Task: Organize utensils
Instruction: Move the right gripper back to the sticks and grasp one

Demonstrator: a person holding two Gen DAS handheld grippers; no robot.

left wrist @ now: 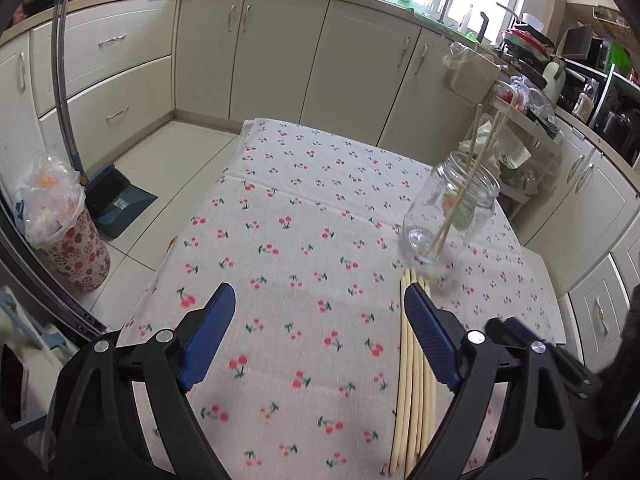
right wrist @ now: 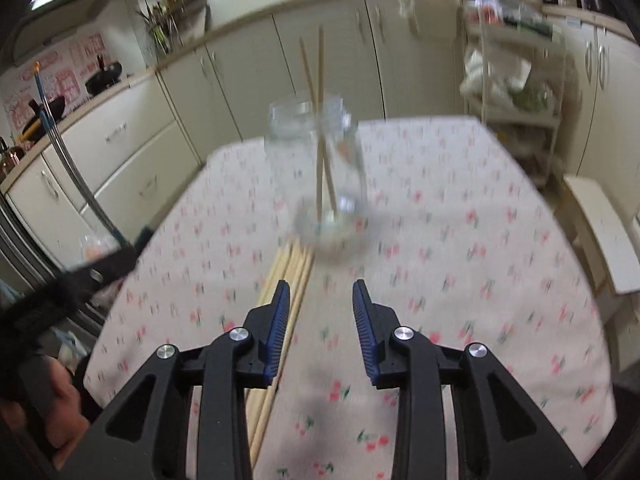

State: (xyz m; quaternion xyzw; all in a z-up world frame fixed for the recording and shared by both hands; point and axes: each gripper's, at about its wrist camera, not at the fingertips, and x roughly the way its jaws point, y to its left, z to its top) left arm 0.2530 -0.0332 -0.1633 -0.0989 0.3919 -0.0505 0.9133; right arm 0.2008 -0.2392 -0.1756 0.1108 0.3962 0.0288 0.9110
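A clear glass jar [left wrist: 452,216] stands on the cherry-print tablecloth [left wrist: 304,208], with wooden chopsticks [left wrist: 472,144] leaning inside it. A bundle of loose chopsticks [left wrist: 410,392] lies flat on the cloth just in front of the jar. My left gripper [left wrist: 318,296] is wide open and empty above the cloth, its right finger over the bundle. The right wrist view is blurred. It shows the jar [right wrist: 320,168] straight ahead and the loose chopsticks [right wrist: 290,272] under the left finger. My right gripper [right wrist: 321,286] has its jaws partly apart with nothing between them.
A lined waste bin [left wrist: 60,232] and a blue dustpan [left wrist: 116,200] stand on the floor left of the table. Cream cabinets [left wrist: 280,52] run behind. A white shelf rack [right wrist: 516,92] and a white bench [right wrist: 600,232] are at the right. The left gripper's body [right wrist: 96,276] shows at the left.
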